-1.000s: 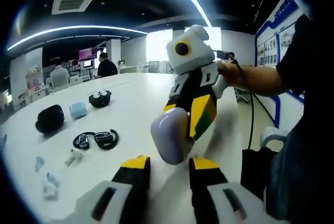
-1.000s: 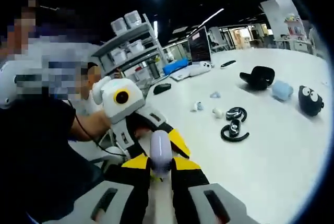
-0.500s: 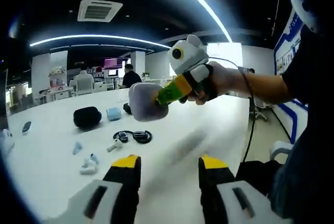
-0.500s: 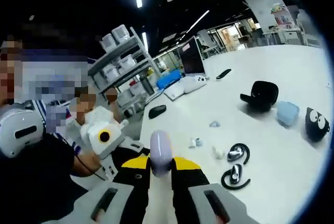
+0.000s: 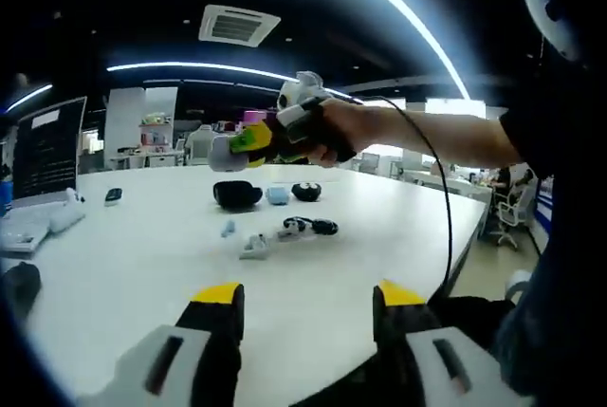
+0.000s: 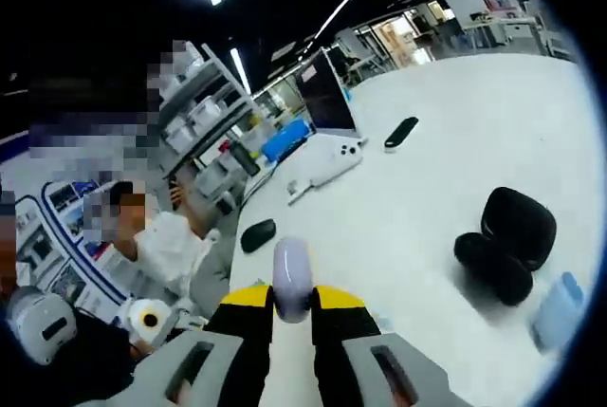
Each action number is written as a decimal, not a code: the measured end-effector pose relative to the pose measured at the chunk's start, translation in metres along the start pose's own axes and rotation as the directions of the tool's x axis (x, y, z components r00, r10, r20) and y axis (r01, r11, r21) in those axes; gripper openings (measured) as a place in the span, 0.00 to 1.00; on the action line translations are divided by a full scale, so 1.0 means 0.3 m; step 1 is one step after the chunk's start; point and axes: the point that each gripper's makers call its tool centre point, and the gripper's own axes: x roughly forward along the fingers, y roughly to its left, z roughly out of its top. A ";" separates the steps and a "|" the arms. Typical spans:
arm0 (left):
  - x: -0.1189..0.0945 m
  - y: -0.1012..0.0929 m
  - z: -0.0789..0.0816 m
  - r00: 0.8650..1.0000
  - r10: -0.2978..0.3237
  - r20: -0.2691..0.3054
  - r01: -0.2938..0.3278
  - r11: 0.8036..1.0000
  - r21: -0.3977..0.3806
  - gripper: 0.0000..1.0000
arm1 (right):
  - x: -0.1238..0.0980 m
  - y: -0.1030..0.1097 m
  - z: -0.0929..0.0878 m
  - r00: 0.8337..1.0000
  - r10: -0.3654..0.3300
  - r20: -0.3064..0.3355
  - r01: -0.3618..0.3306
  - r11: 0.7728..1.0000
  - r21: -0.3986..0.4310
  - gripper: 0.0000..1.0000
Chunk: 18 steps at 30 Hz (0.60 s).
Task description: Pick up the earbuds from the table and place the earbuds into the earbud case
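White office table [image 5: 379, 236], long and glossy. My right gripper [image 6: 292, 301] pinches the pale lilac oval earbud case [image 6: 291, 279], held up above the far cluster. My left gripper [image 5: 305, 305] hangs spread and empty, near edge. Small white earbuds [image 5: 254, 248] lie mid-table beside black ear-hook earphones [image 5: 308, 228]. Risk: smooth case slipping from the pinch; wrong earphones grabbed.

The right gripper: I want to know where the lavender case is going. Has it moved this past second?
Yes. The right gripper, shut on the lavender case, has gone outward to above the black case.
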 end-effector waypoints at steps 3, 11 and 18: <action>-0.019 0.018 -0.006 1.000 0.013 0.005 -0.013 1.000 -0.012 0.56 | 0.048 -0.064 0.049 0.999 -0.025 -0.034 0.026 0.998 0.053 0.15; -0.032 0.058 -0.002 0.999 0.031 0.018 -0.031 0.999 -0.032 0.56 | 0.152 -0.282 0.121 0.986 -0.114 -0.122 0.140 0.964 0.224 0.15; -0.025 0.074 -0.011 1.000 0.026 0.005 -0.026 0.999 -0.048 0.55 | 0.211 -0.421 0.119 0.969 -0.136 -0.208 0.204 0.914 0.351 0.15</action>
